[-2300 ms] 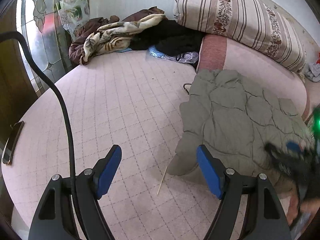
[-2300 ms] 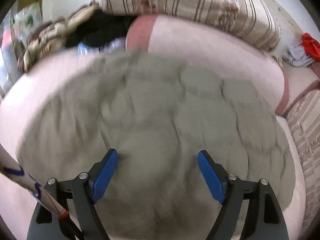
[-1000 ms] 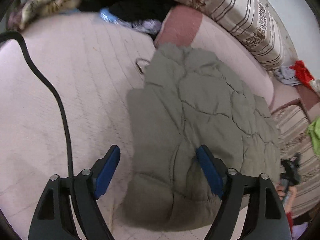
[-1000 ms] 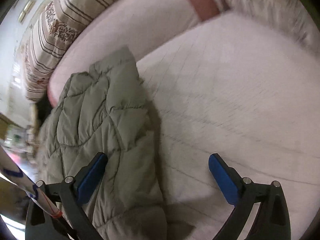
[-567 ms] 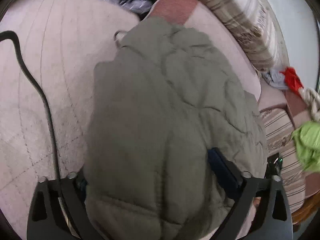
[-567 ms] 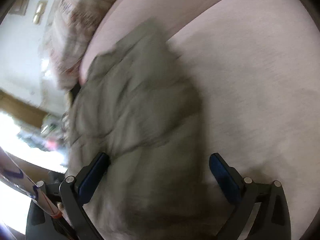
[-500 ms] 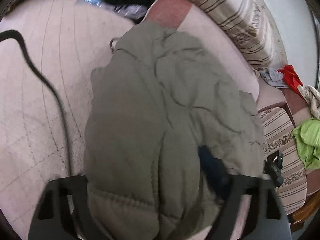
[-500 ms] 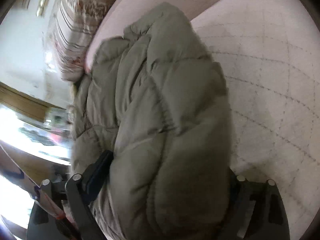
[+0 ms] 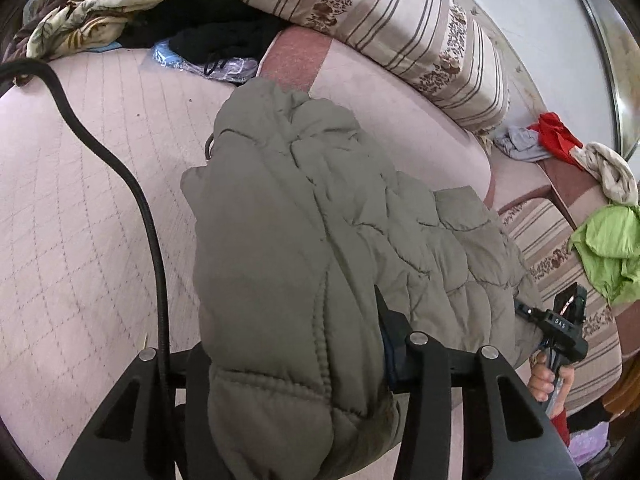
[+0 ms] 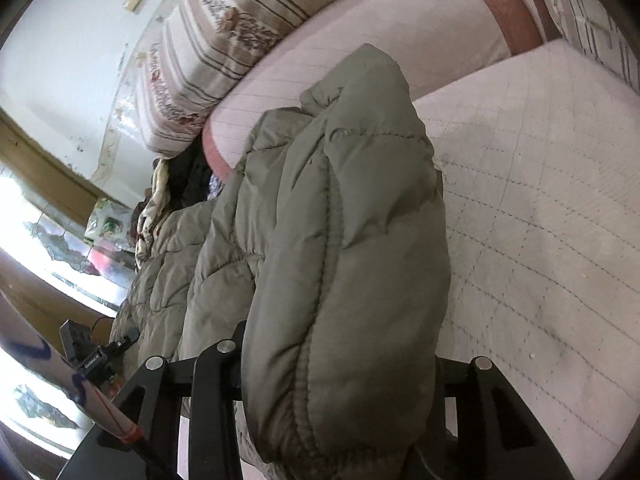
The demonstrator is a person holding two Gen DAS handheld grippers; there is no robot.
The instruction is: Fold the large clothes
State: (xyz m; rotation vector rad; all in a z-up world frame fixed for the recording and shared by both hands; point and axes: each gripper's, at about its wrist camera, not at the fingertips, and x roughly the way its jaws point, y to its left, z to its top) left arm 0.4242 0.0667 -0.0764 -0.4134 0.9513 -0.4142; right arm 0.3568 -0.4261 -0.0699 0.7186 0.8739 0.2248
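An olive quilted padded jacket (image 9: 304, 216) lies folded on the pink quilted bed (image 9: 80, 184). My left gripper (image 9: 296, 344) is shut on the jacket's near left edge, and the cloth bulges between the jaws and hides the pads. My right gripper (image 10: 336, 360) is shut on the jacket's (image 10: 344, 216) near right edge in the same way. The right gripper also shows in the left wrist view (image 9: 560, 332), held by a hand at the jacket's right side.
A striped bolster pillow (image 9: 384, 24) lies along the far side. A heap of blankets and dark clothes (image 9: 132, 12) is at the back left. Red, grey and green clothes (image 9: 608, 240) lie at the right. A black cable (image 9: 148, 240) crosses the left.
Both grippers moved in from above the bed onto the jacket's near edges and closed on the cloth. The jacket's near part has bunched up between the jaws.
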